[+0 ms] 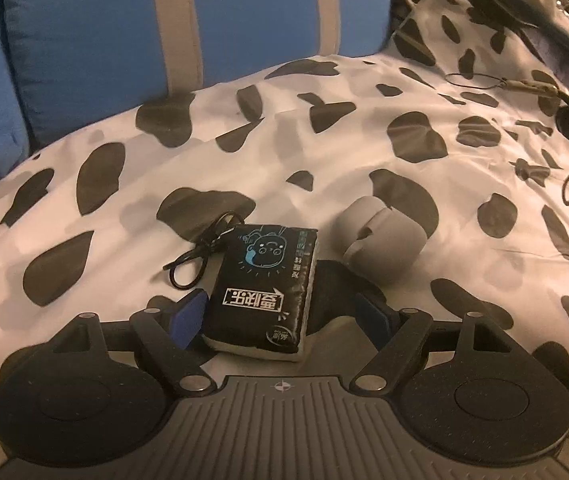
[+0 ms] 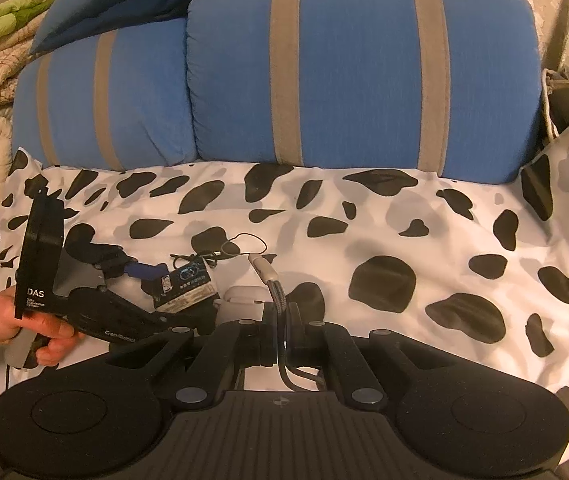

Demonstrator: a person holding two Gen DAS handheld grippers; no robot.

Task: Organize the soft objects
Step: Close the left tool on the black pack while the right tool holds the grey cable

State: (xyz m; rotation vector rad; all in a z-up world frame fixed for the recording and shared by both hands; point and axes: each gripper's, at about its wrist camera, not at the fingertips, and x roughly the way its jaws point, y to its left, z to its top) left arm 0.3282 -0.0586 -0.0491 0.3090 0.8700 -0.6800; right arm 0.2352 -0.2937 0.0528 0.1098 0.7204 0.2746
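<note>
Left gripper (image 1: 278, 316) standing with jaws spread wide, straddling black tissue pack (image 1: 264, 288) lying on spotted cover (image 1: 364, 160); left pad (image 1: 188, 316) sitting just beside pack, right pad apart from it, nothing clamped. Thin black cord (image 1: 192, 256) looping at pack's far left. Grey case (image 1: 376, 240) sitting right of pack. Right gripper (image 2: 282, 344) clenching jaws on braided cable (image 2: 274, 292), plug end pointing far.

We count one tissue pack (image 1: 262, 292), one grey case (image 1: 376, 240), two black cords (image 1: 198, 256), two blue cushions (image 2: 364, 76), two grippers (image 1: 280, 316).
</note>
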